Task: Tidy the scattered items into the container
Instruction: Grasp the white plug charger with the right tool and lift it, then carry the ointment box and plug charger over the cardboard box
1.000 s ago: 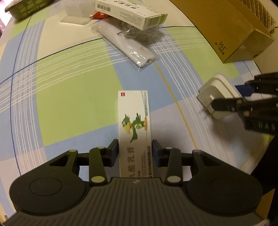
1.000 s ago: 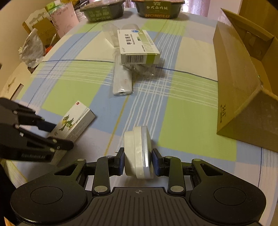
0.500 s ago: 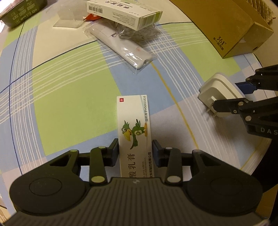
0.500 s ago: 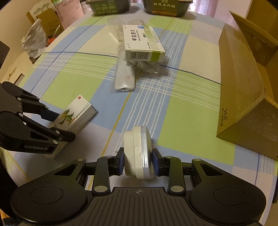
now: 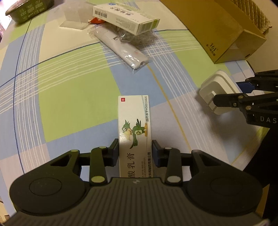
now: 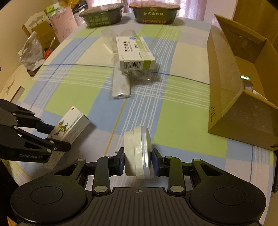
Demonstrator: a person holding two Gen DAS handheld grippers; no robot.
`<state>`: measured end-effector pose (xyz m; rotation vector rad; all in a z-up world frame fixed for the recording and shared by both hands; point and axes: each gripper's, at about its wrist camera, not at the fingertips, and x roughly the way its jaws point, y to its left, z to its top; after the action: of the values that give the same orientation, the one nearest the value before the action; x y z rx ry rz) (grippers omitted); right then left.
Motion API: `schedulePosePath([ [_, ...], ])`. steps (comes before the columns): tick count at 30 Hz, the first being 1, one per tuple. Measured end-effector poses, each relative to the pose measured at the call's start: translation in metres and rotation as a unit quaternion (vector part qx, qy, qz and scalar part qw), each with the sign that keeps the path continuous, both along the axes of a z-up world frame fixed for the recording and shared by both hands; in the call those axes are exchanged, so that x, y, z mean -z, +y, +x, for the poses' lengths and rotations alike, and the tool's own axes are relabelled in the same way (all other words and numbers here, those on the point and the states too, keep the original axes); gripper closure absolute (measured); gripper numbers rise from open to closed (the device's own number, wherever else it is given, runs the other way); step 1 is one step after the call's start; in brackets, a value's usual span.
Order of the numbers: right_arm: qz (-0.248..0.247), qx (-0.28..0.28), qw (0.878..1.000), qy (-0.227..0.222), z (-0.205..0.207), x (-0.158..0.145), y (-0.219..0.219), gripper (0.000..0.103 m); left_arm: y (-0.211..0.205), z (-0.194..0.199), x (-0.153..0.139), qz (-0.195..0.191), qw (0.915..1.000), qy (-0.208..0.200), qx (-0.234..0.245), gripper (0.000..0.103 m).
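left wrist view: the left tool (image 5: 135, 153) is clamped on a white ointment box (image 5: 133, 128) with a green bird, held just above the checked worktop (image 5: 73, 90). ahead lie a bagged white remote (image 5: 121, 48) and, resting on it, a medicine box (image 5: 125, 16). the cardboard box (image 5: 217, 27) stands at far right.

right wrist view: the right tool (image 6: 138, 160) grips a white case (image 6: 138, 153) on edge, near the worktop's front. the left tool (image 6: 52, 139) holds the ointment box (image 6: 71, 125) at left. the open cardboard box (image 6: 239, 87) stands to the right, well apart.
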<state>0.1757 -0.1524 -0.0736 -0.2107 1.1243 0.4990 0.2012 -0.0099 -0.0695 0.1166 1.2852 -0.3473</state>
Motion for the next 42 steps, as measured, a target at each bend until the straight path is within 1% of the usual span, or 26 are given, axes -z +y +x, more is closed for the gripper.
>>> schedulePosePath([
  [5,0.006,0.01,1.0,-0.01,-0.009,-0.012,-0.008,0.069,-0.007,-0.008,-0.017,0.003,0.9999,-0.013,0.006,0.07],
  [15,0.024,0.038,0.998,-0.04,-0.029,-0.044,-0.036,0.069,-0.035,-0.032,-0.05,0.006,0.9987,-0.041,0.03,0.07],
  [22,0.034,0.057,0.996,-0.058,-0.042,-0.062,-0.057,0.069,-0.057,-0.05,-0.065,0.007,0.9972,-0.055,0.051,0.07],
  [28,0.046,0.075,0.994,-0.069,-0.049,-0.071,-0.076,0.069,-0.075,-0.055,-0.074,0.008,0.9958,-0.064,0.065,0.07],
  [35,0.058,0.101,0.989,-0.091,-0.038,-0.091,-0.107,0.069,-0.108,-0.04,-0.093,0.004,0.9929,-0.084,0.084,0.07],
  [39,0.06,0.116,0.985,-0.113,-0.02,-0.108,-0.129,0.069,-0.135,-0.019,-0.108,-0.004,0.9896,-0.103,0.1,0.07],
  [42,0.056,0.124,0.982,-0.131,0.0,-0.122,-0.145,0.069,-0.159,0.002,-0.123,-0.019,0.9868,-0.119,0.108,0.07],
])
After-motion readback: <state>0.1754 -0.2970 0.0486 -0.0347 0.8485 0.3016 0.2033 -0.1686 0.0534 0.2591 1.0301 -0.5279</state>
